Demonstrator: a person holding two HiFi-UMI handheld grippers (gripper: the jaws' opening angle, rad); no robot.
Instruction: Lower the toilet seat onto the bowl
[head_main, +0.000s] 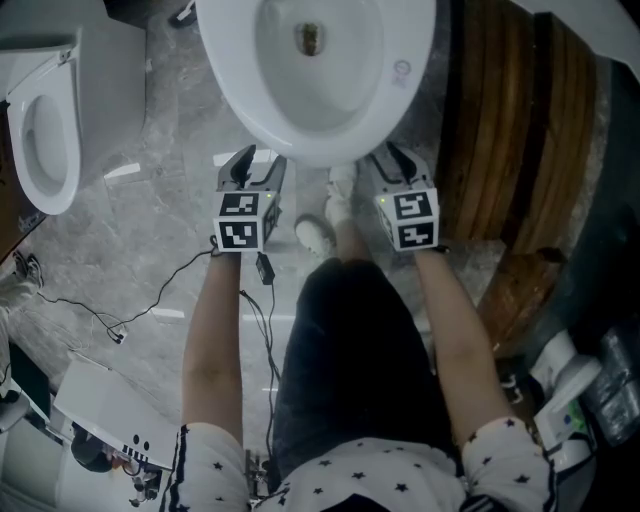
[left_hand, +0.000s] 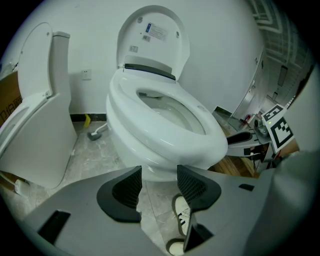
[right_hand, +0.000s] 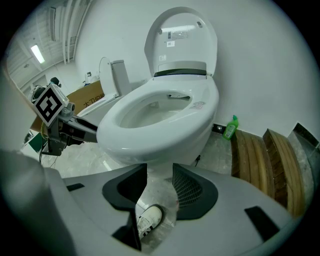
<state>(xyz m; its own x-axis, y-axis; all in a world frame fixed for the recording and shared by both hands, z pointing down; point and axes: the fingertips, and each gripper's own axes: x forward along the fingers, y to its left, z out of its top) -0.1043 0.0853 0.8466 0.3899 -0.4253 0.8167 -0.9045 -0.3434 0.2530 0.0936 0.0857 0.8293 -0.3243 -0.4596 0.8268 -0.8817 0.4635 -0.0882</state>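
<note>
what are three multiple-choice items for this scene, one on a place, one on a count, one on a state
1. Where is the green bottle?
A) on the floor by the wall, next to the planks
B) inside the bowl
C) in the left tongs

2. How many toilets show in the head view?
A) one
B) two
C) four

3. On the near toilet, the seat is:
A) down on the bowl
B) upright
C) lying on the floor

Answers:
1 A, the right gripper view shows it there.
2 B, the near one at top, a second toilet at left.
3 B, both gripper views show it raised.
</note>
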